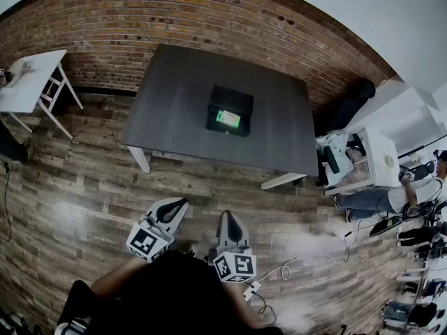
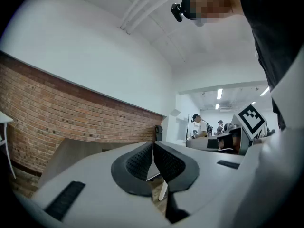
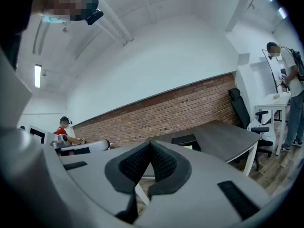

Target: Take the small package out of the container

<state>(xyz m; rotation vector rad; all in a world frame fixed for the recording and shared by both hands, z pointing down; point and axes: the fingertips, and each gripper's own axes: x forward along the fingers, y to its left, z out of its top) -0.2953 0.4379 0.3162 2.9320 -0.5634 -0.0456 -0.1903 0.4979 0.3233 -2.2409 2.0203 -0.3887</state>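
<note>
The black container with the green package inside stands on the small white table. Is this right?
No: the head view shows the black container with the green package inside standing on the large dark table instead.

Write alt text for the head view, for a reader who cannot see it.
Seen from above, a dark table on a wood floor holds a black container with a small green package inside. Nearer the camera, the left gripper and right gripper are shut and empty, short of the table.
</note>
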